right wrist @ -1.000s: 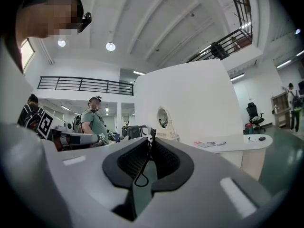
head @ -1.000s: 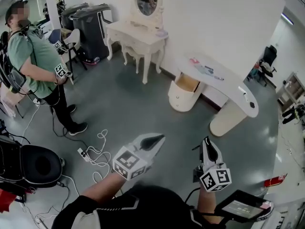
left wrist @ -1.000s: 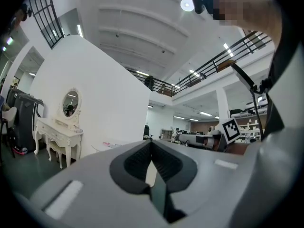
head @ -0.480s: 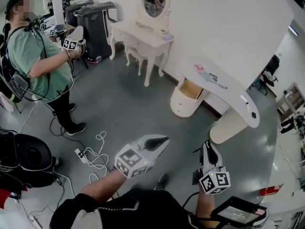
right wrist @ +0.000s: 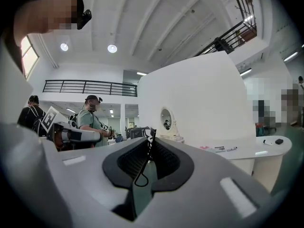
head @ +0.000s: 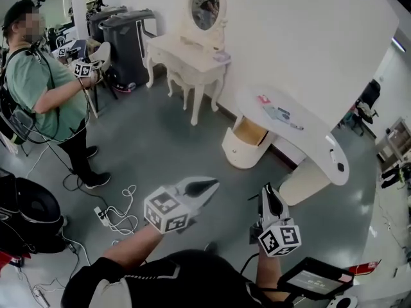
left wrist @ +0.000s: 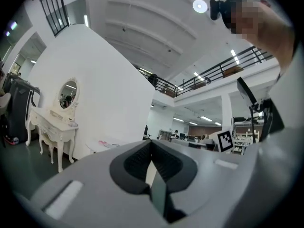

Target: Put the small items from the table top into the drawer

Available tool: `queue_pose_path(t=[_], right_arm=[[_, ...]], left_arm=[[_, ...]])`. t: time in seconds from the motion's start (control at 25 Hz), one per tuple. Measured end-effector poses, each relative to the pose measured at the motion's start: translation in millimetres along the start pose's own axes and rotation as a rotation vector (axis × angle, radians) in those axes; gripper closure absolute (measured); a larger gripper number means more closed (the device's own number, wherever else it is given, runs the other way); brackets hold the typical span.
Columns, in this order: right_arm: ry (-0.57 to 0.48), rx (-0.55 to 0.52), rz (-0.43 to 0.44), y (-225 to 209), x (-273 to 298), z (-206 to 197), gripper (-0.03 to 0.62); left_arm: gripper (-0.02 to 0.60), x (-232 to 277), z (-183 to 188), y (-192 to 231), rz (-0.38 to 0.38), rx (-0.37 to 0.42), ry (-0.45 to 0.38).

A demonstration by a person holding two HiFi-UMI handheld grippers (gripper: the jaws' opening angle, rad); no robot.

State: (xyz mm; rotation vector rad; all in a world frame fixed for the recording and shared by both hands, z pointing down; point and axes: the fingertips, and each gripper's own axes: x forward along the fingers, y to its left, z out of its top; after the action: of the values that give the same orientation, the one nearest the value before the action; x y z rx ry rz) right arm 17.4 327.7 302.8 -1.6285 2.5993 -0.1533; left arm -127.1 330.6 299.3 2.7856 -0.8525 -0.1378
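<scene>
Head view: the small items [head: 277, 113] lie on the curved surface [head: 321, 147], one o'clock from the left gripper [head: 214, 184] and right gripper [head: 266, 188], well apart, with the open drawer [head: 252, 130] at their seven o'clock. They seem flat and light, best pinched mid-length. Left gripper view: fingers [left wrist: 133, 161] closed, empty. Right gripper view: fingers [right wrist: 134, 160] closed, a thin dark loop at their seam; only here do the pens show singly.

Small items [head: 277, 113] lie on the white table [head: 312, 145] (curved).
</scene>
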Motion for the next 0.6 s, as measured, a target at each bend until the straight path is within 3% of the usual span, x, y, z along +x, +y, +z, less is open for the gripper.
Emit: queue_pose_path(t=[0.12, 0.28, 0.6], right_arm=[[0.009, 0.002, 0.013, -25, 15, 9, 0.562], [0.002, 0.0, 0.036, -58, 30, 23, 0.562], [0.013, 0.027, 0.046, -126, 33, 19, 0.562]], left_arm=[[0.581, 29, 12, 7, 0.003, -0.021, -0.017], [0.58, 69, 22, 12, 0.021, 0.01, -0.017], [0.58, 136, 8, 11, 0.042, 0.043, 0.02]])
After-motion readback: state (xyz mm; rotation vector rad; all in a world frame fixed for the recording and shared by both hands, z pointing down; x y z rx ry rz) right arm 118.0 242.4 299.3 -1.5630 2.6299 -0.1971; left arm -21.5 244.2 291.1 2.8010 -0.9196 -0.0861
